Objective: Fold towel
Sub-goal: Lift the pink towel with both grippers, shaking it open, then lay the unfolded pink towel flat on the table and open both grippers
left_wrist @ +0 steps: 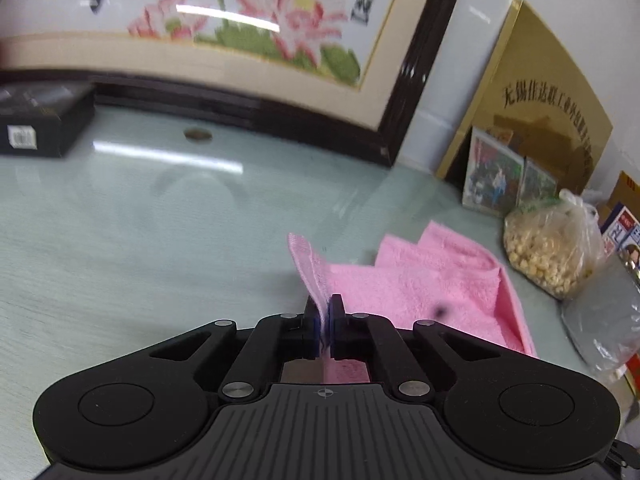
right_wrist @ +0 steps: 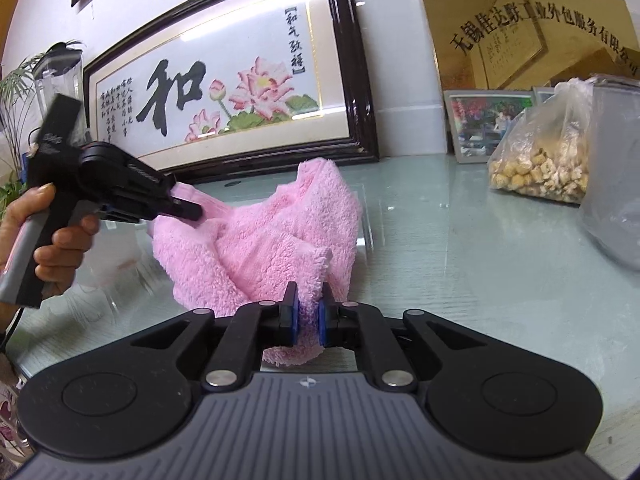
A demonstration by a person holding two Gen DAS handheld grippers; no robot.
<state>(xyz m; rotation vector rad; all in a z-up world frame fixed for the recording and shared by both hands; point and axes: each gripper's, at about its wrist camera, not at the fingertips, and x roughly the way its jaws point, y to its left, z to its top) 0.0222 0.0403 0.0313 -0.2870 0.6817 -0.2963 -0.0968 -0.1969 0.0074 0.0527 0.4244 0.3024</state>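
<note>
- Two grippers pinch one pink towel (right_wrist: 264, 240), bunched on the glass table (right_wrist: 460, 248) before the framed lotus picture (right_wrist: 224, 92).
- Left gripper (left_wrist: 324, 316) clamps a corner.
- Right gripper (right_wrist: 309, 312) clamps a fold.

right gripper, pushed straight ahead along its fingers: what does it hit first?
The pink towel itself: the right gripper is already shut on it, and the bunched cloth fills the line ahead. Beyond that, probably the framed picture; depth unclear.

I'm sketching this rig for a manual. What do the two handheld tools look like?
Both match: black linkage arms with silver pivot pins, round black side discs, a ribbed grey deck with a small crosshair mark, and blue pads on the fingers. See the left tool and right tool. From outside, the left one has a grey-and-black pistol handle.
</note>
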